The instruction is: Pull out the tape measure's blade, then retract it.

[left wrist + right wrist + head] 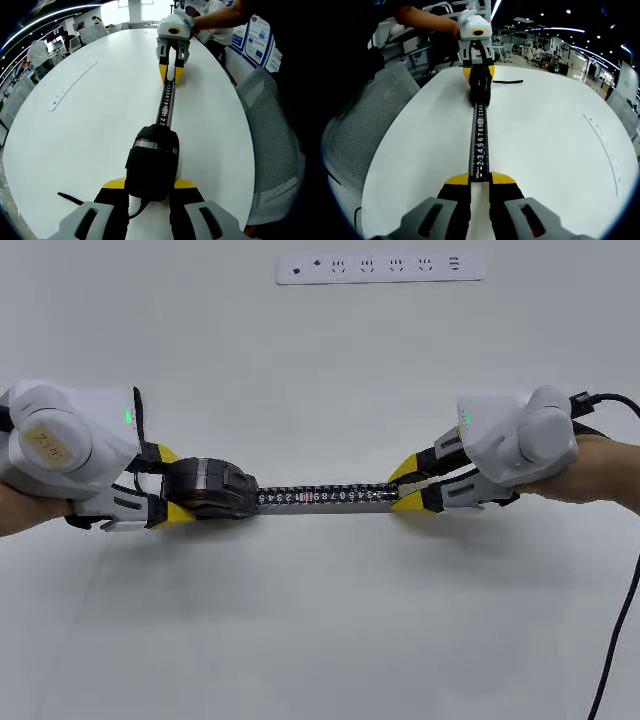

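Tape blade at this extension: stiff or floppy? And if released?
The blade spans straight between case and right gripper, so likely stiff at this short pull. Thin and narrow: may buckle if pushed endwise. Released, probably snaps back into the case.

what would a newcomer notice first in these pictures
First, the black tape measure, clamped in the left gripper over the white table. Its blade is stretched straight across to the right gripper, which pinches its end. After that, the white power strip lying on the far side of the table.
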Available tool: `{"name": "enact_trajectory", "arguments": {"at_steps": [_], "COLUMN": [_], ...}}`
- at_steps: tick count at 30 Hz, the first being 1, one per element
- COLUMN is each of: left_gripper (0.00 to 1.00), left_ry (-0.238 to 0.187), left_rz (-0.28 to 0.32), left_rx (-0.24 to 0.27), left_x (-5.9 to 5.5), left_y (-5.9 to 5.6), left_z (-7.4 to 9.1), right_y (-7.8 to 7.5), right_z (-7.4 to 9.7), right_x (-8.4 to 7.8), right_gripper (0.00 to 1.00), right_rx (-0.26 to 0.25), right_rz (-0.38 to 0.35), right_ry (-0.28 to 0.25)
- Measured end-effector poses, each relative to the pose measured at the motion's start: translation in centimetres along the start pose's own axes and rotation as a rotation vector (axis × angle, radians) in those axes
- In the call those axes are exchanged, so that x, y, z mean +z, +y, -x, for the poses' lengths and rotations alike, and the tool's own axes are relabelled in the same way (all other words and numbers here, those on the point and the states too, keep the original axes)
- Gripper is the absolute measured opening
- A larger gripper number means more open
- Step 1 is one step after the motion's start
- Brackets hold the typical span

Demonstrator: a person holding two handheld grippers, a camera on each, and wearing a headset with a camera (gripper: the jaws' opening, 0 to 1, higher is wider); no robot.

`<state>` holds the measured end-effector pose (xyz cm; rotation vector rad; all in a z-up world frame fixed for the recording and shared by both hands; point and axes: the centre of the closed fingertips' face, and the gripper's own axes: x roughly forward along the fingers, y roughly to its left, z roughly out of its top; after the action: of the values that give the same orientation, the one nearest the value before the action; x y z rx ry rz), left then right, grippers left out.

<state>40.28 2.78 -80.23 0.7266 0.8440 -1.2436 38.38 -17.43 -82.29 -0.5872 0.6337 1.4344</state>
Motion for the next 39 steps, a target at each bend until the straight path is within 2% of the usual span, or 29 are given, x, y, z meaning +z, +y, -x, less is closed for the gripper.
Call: {"name": "enact_trajectory", "arguments": {"at_steps": [39], "left_gripper": [0.28], "left_ry": [-0.004], "left_rz": [-0.002], "left_rx": [-0.005], "left_x": [0.1], "left_y": [-0.1], "left_z": [0.1], "right_y": [0.3], "right_z": [3.7], "right_x": [-3.7], "right_gripper": [0.11], "right_rx": [-0.013], "right_rz": [-0.02], "right_ry": [0.054]}}
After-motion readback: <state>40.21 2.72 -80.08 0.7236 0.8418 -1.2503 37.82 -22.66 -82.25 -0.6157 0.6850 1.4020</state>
